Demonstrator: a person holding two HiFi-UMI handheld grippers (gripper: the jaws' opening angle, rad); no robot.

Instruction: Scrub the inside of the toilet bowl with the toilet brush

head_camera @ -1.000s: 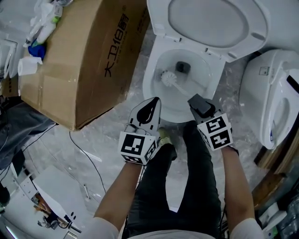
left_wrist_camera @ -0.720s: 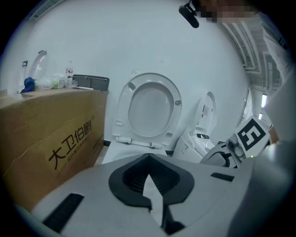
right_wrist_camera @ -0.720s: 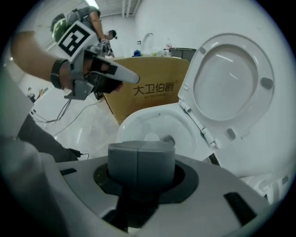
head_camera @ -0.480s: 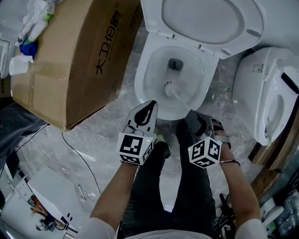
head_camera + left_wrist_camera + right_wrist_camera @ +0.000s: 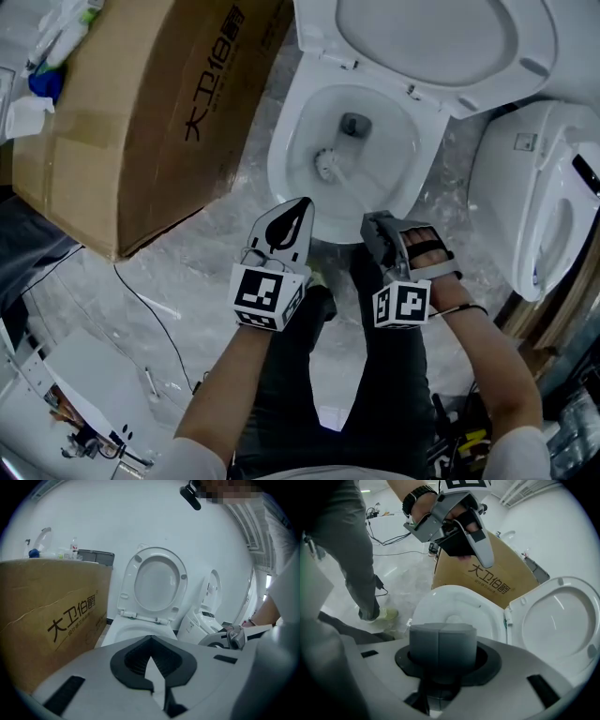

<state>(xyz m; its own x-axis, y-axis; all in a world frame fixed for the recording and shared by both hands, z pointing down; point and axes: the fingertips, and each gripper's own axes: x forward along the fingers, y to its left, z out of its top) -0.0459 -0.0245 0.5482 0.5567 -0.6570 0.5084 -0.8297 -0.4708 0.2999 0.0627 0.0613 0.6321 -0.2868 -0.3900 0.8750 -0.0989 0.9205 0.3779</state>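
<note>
Glossy floor (image 5: 211,248); right gripper (image 5: 373,225) holds toilet brush (image 5: 325,166) in bowl (image 5: 281,161).

a white toilet bowl (image 5: 286,178) and white-headed toilet brush (image 5: 325,165) beside a brown cardboard box (image 5: 131,131) printed with black characters, over a pale grey marbled floor (image 5: 202,258), with black-and-white square markers on the grey left gripper (image 5: 298,208) and right gripper (image 5: 373,225).
</note>
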